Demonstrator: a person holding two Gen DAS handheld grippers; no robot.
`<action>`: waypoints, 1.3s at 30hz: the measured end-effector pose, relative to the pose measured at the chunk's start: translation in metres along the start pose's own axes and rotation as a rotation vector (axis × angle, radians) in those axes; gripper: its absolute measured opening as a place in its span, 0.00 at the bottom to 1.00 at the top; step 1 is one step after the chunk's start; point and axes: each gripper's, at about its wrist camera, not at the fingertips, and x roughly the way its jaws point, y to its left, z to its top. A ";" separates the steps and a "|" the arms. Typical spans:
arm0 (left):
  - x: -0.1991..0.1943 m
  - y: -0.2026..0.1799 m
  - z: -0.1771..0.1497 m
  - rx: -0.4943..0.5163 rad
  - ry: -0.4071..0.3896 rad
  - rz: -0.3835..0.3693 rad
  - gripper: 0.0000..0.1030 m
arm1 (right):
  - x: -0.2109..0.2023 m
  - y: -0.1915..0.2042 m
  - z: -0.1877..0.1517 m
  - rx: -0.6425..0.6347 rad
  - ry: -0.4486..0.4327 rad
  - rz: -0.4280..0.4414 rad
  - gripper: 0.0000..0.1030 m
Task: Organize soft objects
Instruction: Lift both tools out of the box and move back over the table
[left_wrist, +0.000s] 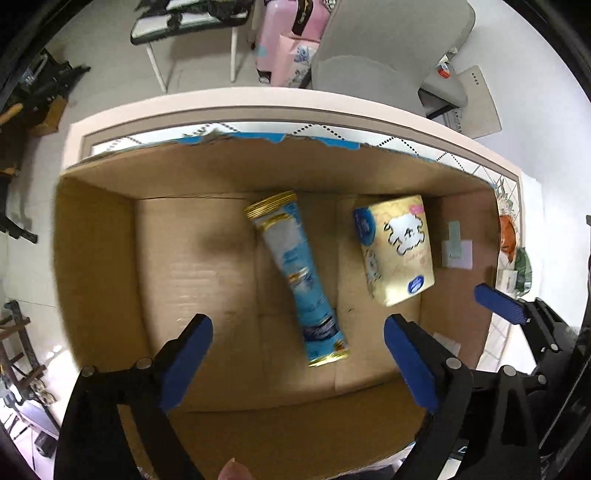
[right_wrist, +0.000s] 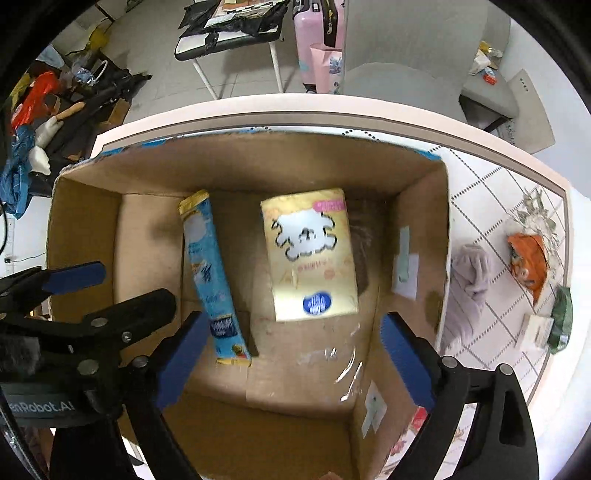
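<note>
Tiled table (right_wrist: 491, 206) under cardboard box (right_wrist: 85, 229). Blue pack (right_wrist: 210, 280) and yellow pack (right_wrist: 310, 254) lie at frame centre inside. Left gripper (left_wrist: 299, 354) and right gripper (right_wrist: 291, 354) hover above, jaws apart, empty. Grey cloth (right_wrist: 471, 273), right of frame, likely next: approach from above, pinch bunched middle.

Table (right_wrist: 480, 192) bears cardboard box (right_wrist: 85, 221), grey cloth (right_wrist: 471, 273), orange wrapper (right_wrist: 530, 258)
</note>
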 end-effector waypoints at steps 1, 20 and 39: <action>-0.003 -0.002 -0.003 0.000 -0.014 0.011 0.92 | -0.004 0.002 -0.005 0.006 -0.010 -0.009 0.96; -0.103 -0.010 -0.119 -0.008 -0.290 0.168 0.92 | -0.104 0.017 -0.120 0.025 -0.199 0.025 0.97; -0.171 -0.133 -0.147 0.074 -0.576 0.197 1.00 | -0.183 -0.099 -0.164 0.109 -0.392 0.165 0.97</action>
